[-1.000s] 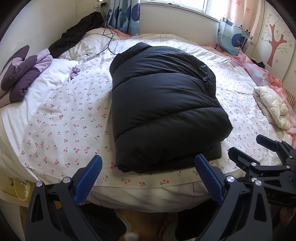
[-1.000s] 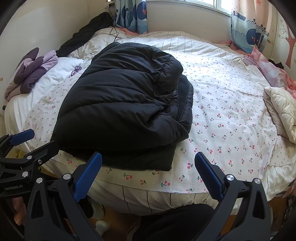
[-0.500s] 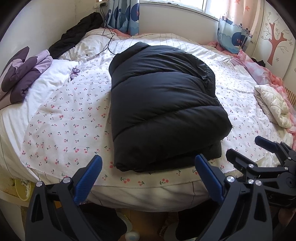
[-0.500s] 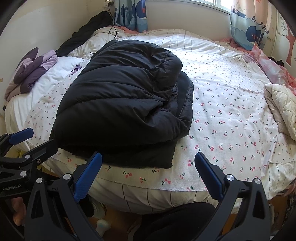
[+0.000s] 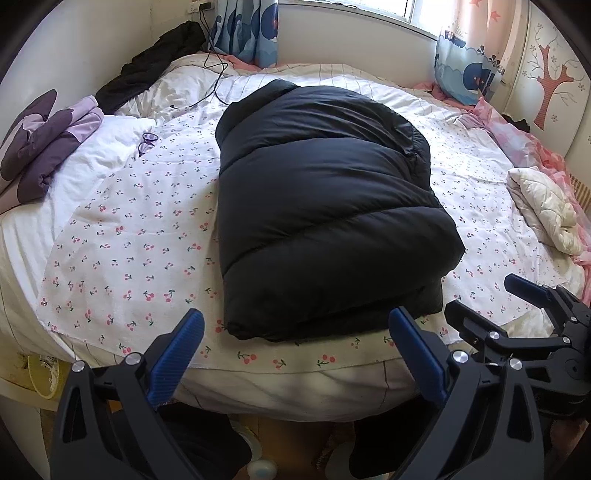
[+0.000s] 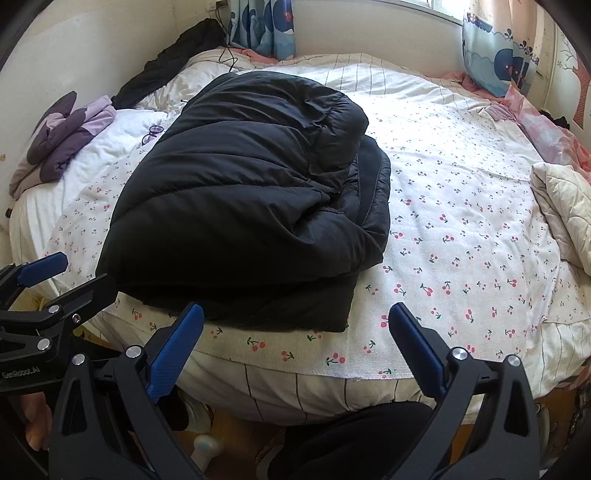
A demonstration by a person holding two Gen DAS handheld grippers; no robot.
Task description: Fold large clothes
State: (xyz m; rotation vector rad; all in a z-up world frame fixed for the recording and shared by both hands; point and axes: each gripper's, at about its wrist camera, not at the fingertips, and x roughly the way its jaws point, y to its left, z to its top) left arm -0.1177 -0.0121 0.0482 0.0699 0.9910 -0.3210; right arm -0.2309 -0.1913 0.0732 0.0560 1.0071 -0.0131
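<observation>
A black puffer jacket (image 5: 317,206) lies folded in a thick bundle on the cherry-print sheet (image 5: 122,251) of the bed; the right wrist view shows the black puffer jacket (image 6: 251,206) too, with its layered edges facing right. My left gripper (image 5: 295,332) hangs open just off the bed's near edge, in front of the jacket's front end, holding nothing. My right gripper (image 6: 295,325) is open as well, low before the jacket's front right corner, empty. Each gripper appears in the other's view: right gripper (image 5: 517,306), left gripper (image 6: 70,273).
A purple folded garment (image 5: 40,147) and glasses (image 5: 147,140) lie at the bed's left. A dark garment (image 5: 155,70) and a cable (image 5: 216,85) sit at the far left corner. A cream quilted bundle (image 5: 543,206) lies at the right. Curtains (image 5: 247,33) hang behind.
Both grippers have drifted back slightly from the bed, staying open. The jacket has not moved.
</observation>
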